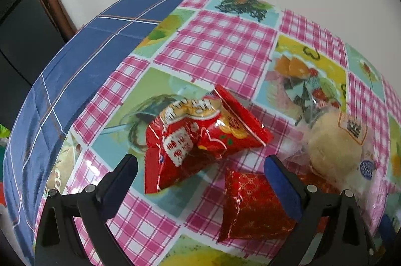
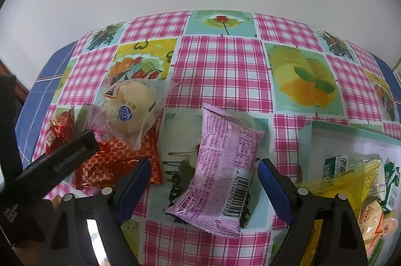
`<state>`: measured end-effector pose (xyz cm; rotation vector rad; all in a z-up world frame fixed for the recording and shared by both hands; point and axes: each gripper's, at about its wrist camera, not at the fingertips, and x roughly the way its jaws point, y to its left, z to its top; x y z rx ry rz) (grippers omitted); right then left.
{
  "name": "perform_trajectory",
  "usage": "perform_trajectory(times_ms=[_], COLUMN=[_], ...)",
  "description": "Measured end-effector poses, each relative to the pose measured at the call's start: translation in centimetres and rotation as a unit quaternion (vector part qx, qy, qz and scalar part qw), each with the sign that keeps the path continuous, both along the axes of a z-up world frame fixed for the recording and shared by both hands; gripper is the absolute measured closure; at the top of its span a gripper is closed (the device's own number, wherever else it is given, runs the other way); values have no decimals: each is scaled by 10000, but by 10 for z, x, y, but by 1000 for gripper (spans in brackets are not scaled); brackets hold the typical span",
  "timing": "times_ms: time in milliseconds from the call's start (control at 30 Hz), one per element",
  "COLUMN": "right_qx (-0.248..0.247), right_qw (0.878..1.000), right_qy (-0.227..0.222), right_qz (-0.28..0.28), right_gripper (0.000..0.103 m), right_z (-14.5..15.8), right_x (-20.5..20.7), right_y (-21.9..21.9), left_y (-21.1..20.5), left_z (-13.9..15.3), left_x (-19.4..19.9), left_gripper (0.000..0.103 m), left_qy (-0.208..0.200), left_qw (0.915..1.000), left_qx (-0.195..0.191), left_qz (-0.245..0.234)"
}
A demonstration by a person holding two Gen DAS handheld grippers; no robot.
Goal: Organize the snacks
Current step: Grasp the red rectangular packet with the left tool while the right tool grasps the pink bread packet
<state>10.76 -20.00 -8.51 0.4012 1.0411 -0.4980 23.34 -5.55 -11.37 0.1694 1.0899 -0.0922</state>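
Note:
My left gripper (image 1: 200, 160) hangs open over a crumpled red snack packet (image 1: 200, 133) with white labels. The packet lies on the table between the two fingers, and neither pad touches it. A red foil packet with a gold pattern (image 1: 250, 205) lies just below the right finger. A round pale bun in clear wrap (image 1: 333, 145) sits to the right. My right gripper (image 2: 204, 163) is open around a pink-purple packet (image 2: 220, 165) that lies flat on the table. Its right edge is near the right pad and the left pad stands well apart.
A pale box (image 2: 307, 140) at the right holds several packets, one of them yellow (image 2: 345, 180). The bun (image 2: 130, 105), the foil packet (image 2: 120, 160) and one of the left gripper's fingers (image 2: 70, 153) crowd the left. The checked tablecloth (image 2: 225, 65) ends at a white wall.

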Motion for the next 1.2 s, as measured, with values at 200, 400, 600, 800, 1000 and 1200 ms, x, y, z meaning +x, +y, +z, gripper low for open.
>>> perform_trajectory(times_ms=[200,400,600,800,1000,1200], right_qx=[44,29,0,8,-18,-60], right_qw=[10000,9999,9997,9996,9992,9989], right_qy=[-7,37,103,153,289,410], right_qz=[-49,-154,-243,-257,-277,-240], right_gripper=[14,23,38,44,48,54], right_z=[-1,-1,-2,-4,-7,-9], right_x=[-1,-4,-7,-8,-10,-11], right_y=[-3,-5,-9,-10,-12,-13], left_y=[0,2,-2,-13,-27,-28], left_z=[-6,-7,6,29,30,23], left_x=[-3,-10,-22,-26,-39,-43], left_gripper=[2,2,2,2,3,4], left_qy=[480,812,816,600,693,909], left_qw=[9984,9952,9933,9906,9841,9778], left_qx=[-118,-181,-255,-388,-563,-779], left_qz=[-260,-511,-773,-1163,-1536,-1719])
